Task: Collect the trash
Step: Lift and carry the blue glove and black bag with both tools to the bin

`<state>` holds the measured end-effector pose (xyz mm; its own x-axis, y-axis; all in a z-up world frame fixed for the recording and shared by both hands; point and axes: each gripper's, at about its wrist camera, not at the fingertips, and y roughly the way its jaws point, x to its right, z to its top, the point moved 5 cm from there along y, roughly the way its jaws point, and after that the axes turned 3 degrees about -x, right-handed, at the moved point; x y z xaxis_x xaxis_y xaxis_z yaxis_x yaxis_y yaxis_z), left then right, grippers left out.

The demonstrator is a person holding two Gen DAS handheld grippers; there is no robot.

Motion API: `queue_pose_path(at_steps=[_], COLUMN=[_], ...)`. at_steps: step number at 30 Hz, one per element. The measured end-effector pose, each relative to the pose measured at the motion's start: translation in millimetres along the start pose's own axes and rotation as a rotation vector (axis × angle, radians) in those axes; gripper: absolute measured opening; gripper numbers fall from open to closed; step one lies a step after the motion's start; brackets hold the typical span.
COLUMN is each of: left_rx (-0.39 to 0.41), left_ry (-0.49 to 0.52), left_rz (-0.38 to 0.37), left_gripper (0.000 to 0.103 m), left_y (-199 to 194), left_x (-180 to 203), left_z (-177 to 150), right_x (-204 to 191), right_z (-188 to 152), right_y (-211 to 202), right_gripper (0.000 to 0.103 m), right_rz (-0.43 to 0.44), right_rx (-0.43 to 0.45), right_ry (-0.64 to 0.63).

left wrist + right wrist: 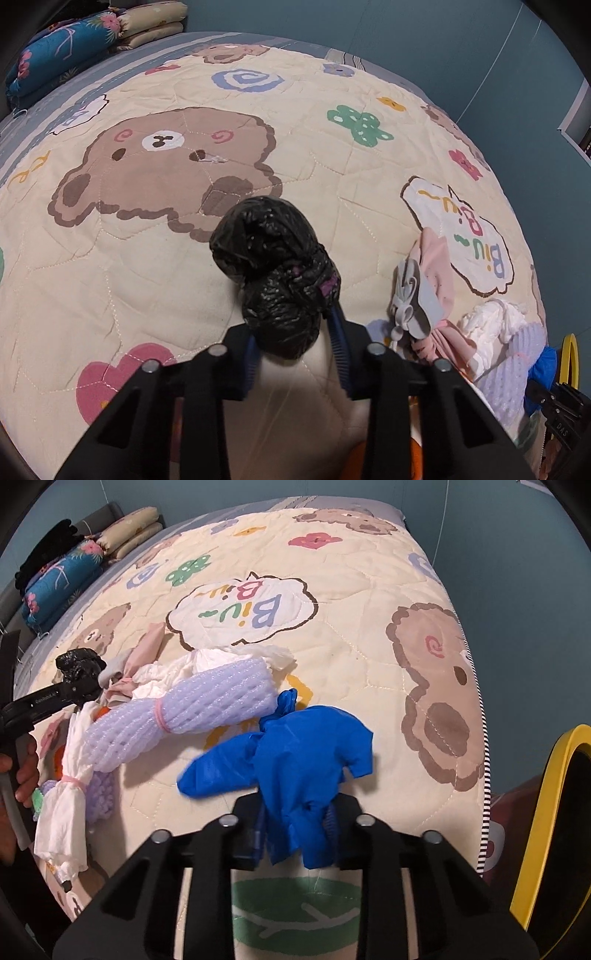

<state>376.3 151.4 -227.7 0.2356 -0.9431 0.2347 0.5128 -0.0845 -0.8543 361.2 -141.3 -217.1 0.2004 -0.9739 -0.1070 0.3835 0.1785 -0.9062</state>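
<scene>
The left claw (pixel 295 328) is clamped on a crumpled black plastic bag (pixel 275 273), with its blue pads pressed against both sides of the shiny lump, and the bag sticks up past the tips over a cream quilted bed cover (pixel 155 266) printed with brown bears, hearts and flowers. The right claw (pixel 295 834) is pinched tight on a crinkled blue plastic glove (pixel 295 753), which spreads out on the near part of the bed, just in front of the claw. To the left of the glove lies more trash in a small heap: a pale purple foam net tube (pixel 192 709) with a pink rubber band around its middle, a bunch of white tissue paper (pixel 64 812) tied with another pink band, and a pink and grey cloth bundle (pixel 129 668) a bit farther back. The foam tube lies across the white tissue and is near the glove. In the right wrist view the left claw shows at the far left with the black bag at its tip, and a person's hand (pixel 22 775) grips its handle. A round yellow rim (pixel 546 812) of something dark stands at the near right, off the edge of the bed. Far back on the left side of the bed are a blue flowery pillow (pixel 62 48) and a folded tan pillow (pixel 155 22), next to a blue-green wall (pixel 443 55).
</scene>
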Motion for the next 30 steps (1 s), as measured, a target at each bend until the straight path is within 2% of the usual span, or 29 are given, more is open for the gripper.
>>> queue_pose_path(at_steps=[2, 8, 15, 30], left_rx=[0.009, 0.067, 0.165, 0.278], left_ry=[-0.004, -0.025, -0.034, -0.015], left_rz=[-0.006, -0.026, -0.022, -0.028], left_gripper=[0.024, 0.021, 0.02, 0.02], left_y=[-3, -24, -68, -155], left_x=[-1, -4, -11, -3], left_z=[0, 0, 6, -15], right_x=[0, -1, -1, -11], right_z=[0, -2, -7, -35], right_y=[-4, -23, -51, -124], right_gripper=[0.017, 0.013, 0.013, 0.013], right_rz=[0.016, 0.038, 0.076, 0.15], right_rx=[0.009, 0.067, 0.112, 0.215], right_ry=[0.003, -0.005, 0.009, 0.001])
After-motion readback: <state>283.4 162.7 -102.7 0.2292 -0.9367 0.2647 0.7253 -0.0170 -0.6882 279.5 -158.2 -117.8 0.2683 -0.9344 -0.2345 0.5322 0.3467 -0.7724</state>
